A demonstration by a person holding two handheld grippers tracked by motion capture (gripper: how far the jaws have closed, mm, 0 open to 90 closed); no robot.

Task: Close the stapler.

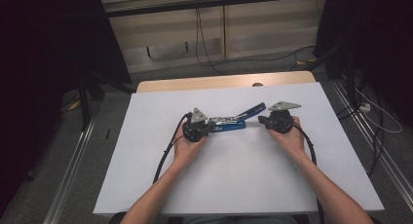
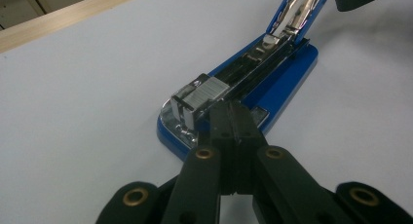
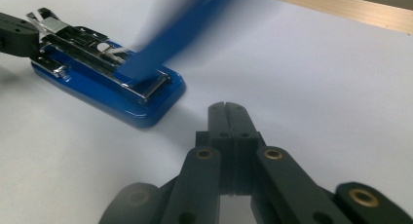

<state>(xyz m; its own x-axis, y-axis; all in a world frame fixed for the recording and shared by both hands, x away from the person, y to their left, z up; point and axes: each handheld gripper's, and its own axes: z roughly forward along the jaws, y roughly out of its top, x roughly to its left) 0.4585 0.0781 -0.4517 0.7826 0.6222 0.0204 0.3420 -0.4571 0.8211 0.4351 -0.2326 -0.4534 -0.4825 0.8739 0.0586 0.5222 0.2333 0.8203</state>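
White tabletop (image 1: 243, 175) under dim light, with a wooden edge (image 1: 224, 81) along its far side and cables on the grey floor (image 1: 234, 63) beyond; dark stands at left and right of the room. Near the table's middle, slightly toward the far side, lies a blue stapler (image 1: 229, 122), opened up; base flat on the white surface, blue top arm (image 1: 254, 109) lifted and angled up toward the far right; chrome staple channel (image 2: 253, 63) exposed along the base, as seen in the left gripper view. Left gripper (image 1: 208, 129) held at the stapler's left end, jaws pressed together with nothing between them; tips (image 2: 233, 118) resting right at the chrome front end of the stapler, touching or just short of it, cannot tell which. Right gripper (image 1: 261, 121) held just right of the stapler, near the raised arm's tip; jaws likewise closed on nothing, tips (image 3: 228, 118) just beside the rounded rear end of the blue base (image 3: 146, 107), apart from it. Raised arm blurred in the right gripper view. Both forearms entering from the near edge; black cables trailing from each gripper back toward the near side.
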